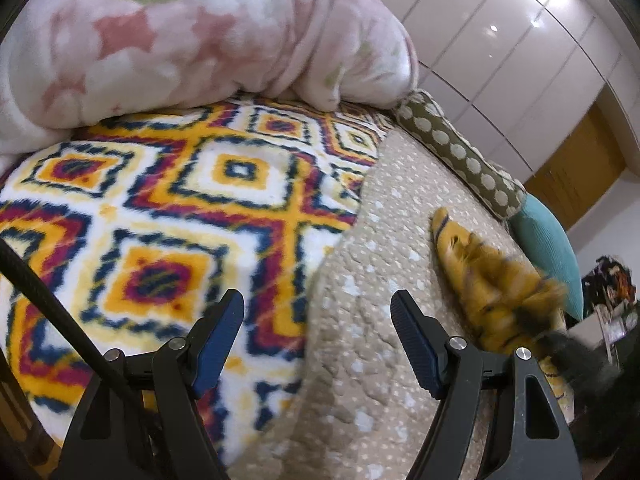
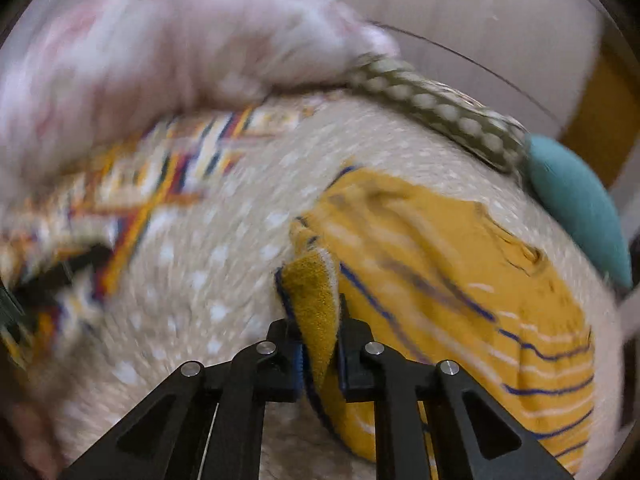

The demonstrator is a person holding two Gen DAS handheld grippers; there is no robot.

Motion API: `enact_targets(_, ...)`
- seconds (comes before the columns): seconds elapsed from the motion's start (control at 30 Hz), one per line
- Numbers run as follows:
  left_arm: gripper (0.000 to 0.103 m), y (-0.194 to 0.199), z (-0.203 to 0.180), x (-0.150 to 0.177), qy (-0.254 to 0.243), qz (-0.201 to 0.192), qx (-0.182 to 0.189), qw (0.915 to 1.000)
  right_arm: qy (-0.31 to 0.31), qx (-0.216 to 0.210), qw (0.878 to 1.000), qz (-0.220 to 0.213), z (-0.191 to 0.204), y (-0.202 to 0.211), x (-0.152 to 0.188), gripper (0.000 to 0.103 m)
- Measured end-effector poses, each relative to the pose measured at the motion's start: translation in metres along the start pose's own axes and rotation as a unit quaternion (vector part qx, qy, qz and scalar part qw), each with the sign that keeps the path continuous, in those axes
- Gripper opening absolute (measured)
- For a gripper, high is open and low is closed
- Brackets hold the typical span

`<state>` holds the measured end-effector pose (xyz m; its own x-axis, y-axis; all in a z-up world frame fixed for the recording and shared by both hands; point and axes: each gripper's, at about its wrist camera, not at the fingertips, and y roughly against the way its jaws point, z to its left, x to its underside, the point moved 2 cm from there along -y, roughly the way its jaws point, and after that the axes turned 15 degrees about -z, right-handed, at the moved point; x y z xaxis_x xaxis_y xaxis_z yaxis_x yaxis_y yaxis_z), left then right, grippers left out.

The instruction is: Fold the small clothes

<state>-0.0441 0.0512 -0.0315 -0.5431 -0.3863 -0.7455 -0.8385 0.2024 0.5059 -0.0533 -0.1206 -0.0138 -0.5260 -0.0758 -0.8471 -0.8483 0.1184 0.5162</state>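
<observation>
A small mustard-yellow garment (image 2: 440,272) with blue and white stripes lies on the beige dotted quilt (image 2: 208,280). My right gripper (image 2: 320,320) is shut on a folded edge of it, near the garment's left side. In the left wrist view the same garment (image 1: 480,280) lies crumpled at the right, and the right gripper shows as a dark blur (image 1: 580,360) at its near end. My left gripper (image 1: 318,312) is open and empty, above the quilt (image 1: 360,360), to the left of the garment.
A bright diamond-patterned fleece blanket (image 1: 160,220) covers the left of the bed. A pink floral duvet (image 1: 180,32) is heaped behind it. A green polka-dot bolster (image 1: 460,152) and a teal cushion (image 1: 548,248) lie along the far edge, before white wardrobe doors (image 1: 520,40).
</observation>
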Motion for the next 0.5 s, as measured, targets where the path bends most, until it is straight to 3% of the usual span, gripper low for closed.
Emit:
enact_targets(0.13, 0.075, 0.0, -0.014, 0.006, -0.021, 0.006, 0.007, 0.9997, -0.107, 0.017, 0.993, -0.039, -0.077, 0.039, -0.017, 0.012)
enact_targets(0.23, 0.075, 0.001, -0.025, 0.011, -0.036, 0.01, 0.011, 0.9992, -0.184, 0.058, 0.979, -0.059, -0.154, 0.071, -0.005, 0.012)
enact_targets(0.3, 0.076, 0.0, -0.032, 0.015, -0.046, 0.012, 0.015, 0.9988, -0.24, 0.1, 0.964, -0.06, -0.21, 0.095, 0.026, 0.012)
enact_targets(0.4, 0.079, 0.0, -0.042, 0.021, -0.062, 0.014, 0.02, 0.9978, -0.286, 0.144, 0.946, -0.042, -0.258, 0.116, 0.074, 0.012)
enact_targets(0.5, 0.081, -0.001, -0.056, 0.029, -0.082, 0.014, 0.028, 0.9961, -0.327, 0.149, 0.933, -0.011, -0.287, 0.122, 0.123, 0.012)
